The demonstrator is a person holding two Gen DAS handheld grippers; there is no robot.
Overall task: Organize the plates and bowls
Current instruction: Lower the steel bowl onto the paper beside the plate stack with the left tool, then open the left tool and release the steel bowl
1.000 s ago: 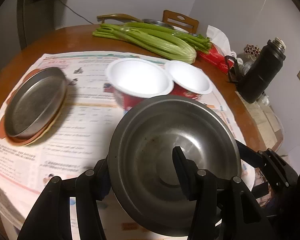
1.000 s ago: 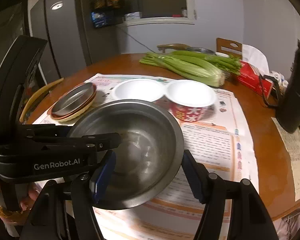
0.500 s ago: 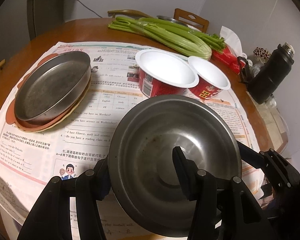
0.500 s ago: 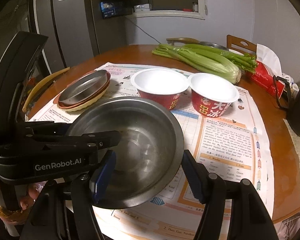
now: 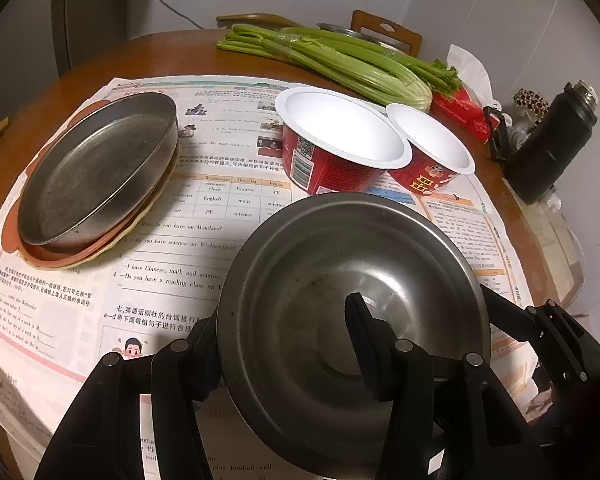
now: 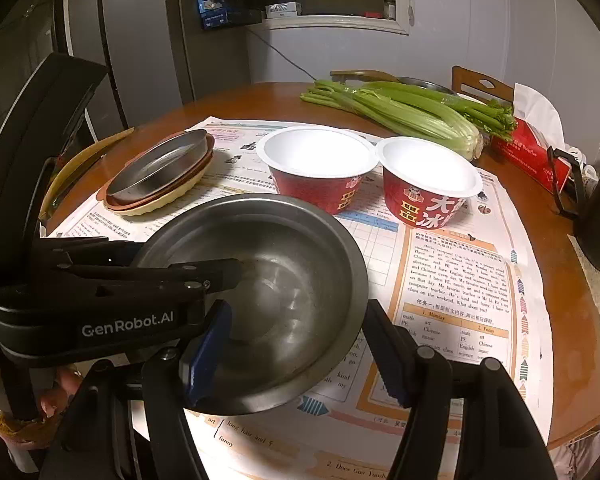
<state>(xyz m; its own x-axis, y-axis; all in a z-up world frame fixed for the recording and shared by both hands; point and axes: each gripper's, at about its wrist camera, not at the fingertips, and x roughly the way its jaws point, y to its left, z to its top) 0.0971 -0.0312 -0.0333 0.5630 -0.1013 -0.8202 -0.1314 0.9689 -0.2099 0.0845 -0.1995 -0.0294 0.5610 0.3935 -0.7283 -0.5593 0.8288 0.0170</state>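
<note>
Both the left gripper (image 5: pixel 288 344) and right gripper (image 6: pixel 296 344) clamp the steel bowl's (image 6: pixel 260 292) rim, so it should stay level when lowered near the table's (image 6: pixel 260 100) front edge.

plate stack (image 5: pixel 96 176) left of cups (image 5: pixel 340 148), celery (image 5: pixel 332 62) behind

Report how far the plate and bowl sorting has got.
Done: the plates sit stacked, a metal pan on top, at the paper's left. In hand: the left gripper and right gripper both clamp the steel bowl's rim, one finger inside, one outside. Left: placing that bowl and gathering the two red cups, which stand side by side, not nested.
</note>
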